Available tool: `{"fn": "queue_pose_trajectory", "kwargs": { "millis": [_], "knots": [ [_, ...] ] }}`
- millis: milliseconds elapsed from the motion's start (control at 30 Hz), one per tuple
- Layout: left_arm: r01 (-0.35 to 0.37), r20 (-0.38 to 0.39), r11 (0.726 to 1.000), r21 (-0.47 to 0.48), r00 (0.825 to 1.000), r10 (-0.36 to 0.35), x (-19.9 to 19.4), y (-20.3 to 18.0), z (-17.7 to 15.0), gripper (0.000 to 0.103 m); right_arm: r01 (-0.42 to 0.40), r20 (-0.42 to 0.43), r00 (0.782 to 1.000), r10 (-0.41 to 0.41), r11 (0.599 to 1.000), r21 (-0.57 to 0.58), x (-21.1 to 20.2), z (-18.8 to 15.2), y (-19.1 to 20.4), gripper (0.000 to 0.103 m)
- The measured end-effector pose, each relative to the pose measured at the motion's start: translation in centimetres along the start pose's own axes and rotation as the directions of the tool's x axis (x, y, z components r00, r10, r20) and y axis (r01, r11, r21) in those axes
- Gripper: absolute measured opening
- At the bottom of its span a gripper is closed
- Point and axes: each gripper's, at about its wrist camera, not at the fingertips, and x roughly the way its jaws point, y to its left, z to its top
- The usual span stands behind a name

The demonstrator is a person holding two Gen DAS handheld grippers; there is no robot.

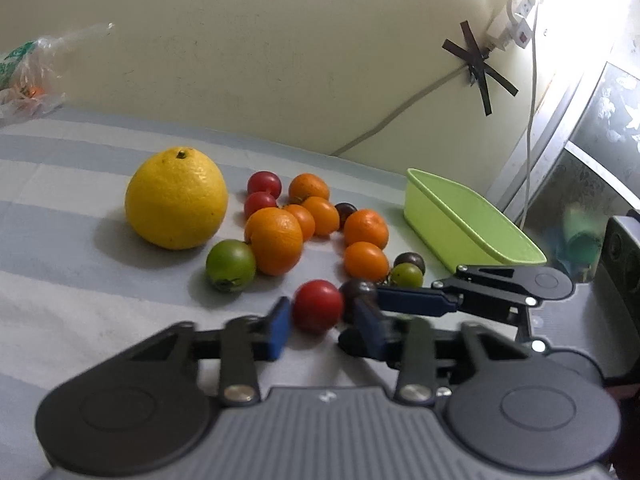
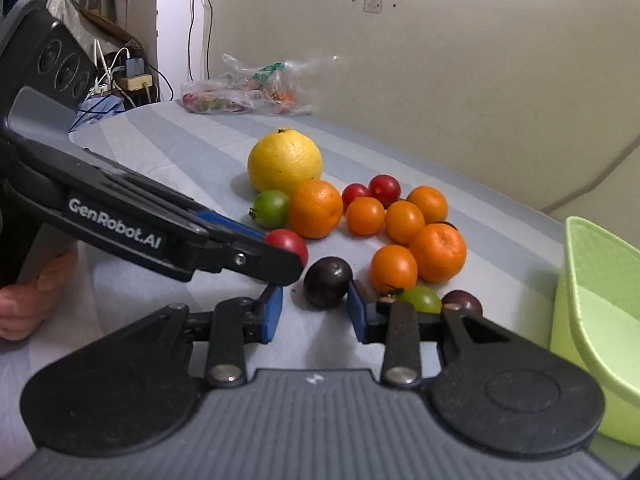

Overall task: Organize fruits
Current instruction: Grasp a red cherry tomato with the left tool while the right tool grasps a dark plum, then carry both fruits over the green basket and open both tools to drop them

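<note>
From the left wrist, the left tongs are closed narrowly on a glossy red tomato, which sits on the striped table at the near end of the fruit cluster. Just behind it lies a dark purple fruit, and a blue finger reaching in from the right lies against that fruit. Farther back are a green tomato, several oranges packed closely together, and a big yellow citrus with bare cloth to its left. An empty green tub stands at the right near the table's edge, apart from the fruit. A plastic bag is cut off at the left border, its contents blurred. From the right wrist, the right tongs stand fairly narrow with the dark purple fruit between their tips: it touches the right pad, while a strip of cloth shows between it and the left pad. The left tongs cross in from the left and cover most of the red tomato. A small green tomato and another dark fruit are half hidden behind the right finger. The tub is cropped at the right border. Part of a person's hand shows at the left border.
</note>
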Motion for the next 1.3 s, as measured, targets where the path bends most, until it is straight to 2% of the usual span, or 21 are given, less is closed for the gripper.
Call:
{"fn": "queue_pose_trajectory", "kwargs": {
  "millis": [67,100,233,367,467,633,700,833,900,967,1033,1167,1233,1300],
  "knots": [
    [0.004,0.005,1.0,-0.01,1.0,-0.004,-0.1,0.0,0.0,0.029,0.001,0.004,1.0,-0.001,1.0,-0.007,-0.1,0.0,0.1,0.033],
    [0.003,0.005,1.0,-0.016,1.0,-0.003,-0.3,-0.1,-0.1,0.028,0.013,0.006,1.0,-0.013,1.0,-0.011,-0.2,-0.1,0.3,0.024],
    [0.021,0.01,1.0,0.0,1.0,-0.021,-1.1,-1.6,-0.3,0.028,0.022,0.034,0.999,-0.024,0.998,0.063,-1.7,-0.7,-0.2,0.024],
    [0.09,0.027,0.995,0.04,0.995,-0.091,-0.7,-4.9,0.9,0.028,0.13,0.12,0.982,-0.143,0.985,0.112,-5.7,-2.0,-0.6,0.024],
    [0.15,0.029,0.985,0.088,0.988,-0.153,1.1,-8.7,2.5,0.028,0.243,0.175,0.947,-0.271,0.956,0.165,-8.5,-2.9,-2.1,0.024],
    [0.195,0.002,0.974,0.117,0.98,-0.197,6.0,-13.8,4.6,0.028,0.437,0.196,0.854,-0.482,0.869,0.232,-12.0,-4.6,-5.6,0.024],
    [0.172,-0.012,0.976,0.135,0.985,-0.172,7.8,-15.1,4.9,0.028,0.472,0.166,0.839,-0.518,0.845,0.252,-12.0,-5.2,-7.4,0.024],
    [0.101,-0.049,0.98,0.174,0.994,-0.093,10.3,-16.7,4.4,0.03,0.467,0.153,0.838,-0.524,0.833,0.296,-11.2,-6.0,-9.0,0.027],
    [0.07,-0.03,0.976,0.208,0.997,-0.065,10.2,-17.3,4.1,0.036,0.47,0.164,0.831,-0.531,0.829,0.305,-10.9,-6.4,-9.2,0.048],
    [0.051,-0.012,0.974,0.223,0.999,-0.049,9.7,-17.4,4.0,0.042,0.469,0.179,0.826,-0.534,0.829,0.304,-10.8,-6.7,-9.2,0.053],
    [0.036,0.014,0.975,0.22,0.999,-0.04,8.7,-17.2,4.2,0.044,0.455,0.193,0.824,-0.533,0.825,0.335,-11.3,-7.1,-9.6,0.053],
    [0.015,0.083,0.983,0.182,0.996,-0.03,5.0,-15.5,4.3,0.044,0.45,0.257,0.773,-0.58,0.787,0.422,-13.8,-7.8,-10.1,0.053],
    [-0.025,0.118,0.983,0.181,0.993,0.004,2.9,-14.4,3.5,0.048,0.431,0.286,0.743,-0.605,0.759,0.488,-14.9,-8.3,-10.5,0.053],
    [-0.079,0.133,0.977,0.199,0.99,0.053,1.1,-13.5,2.5,0.049,0.39,0.301,0.724,-0.621,0.728,0.563,-16.0,-8.9,-11.4,0.053]
  ]
}}
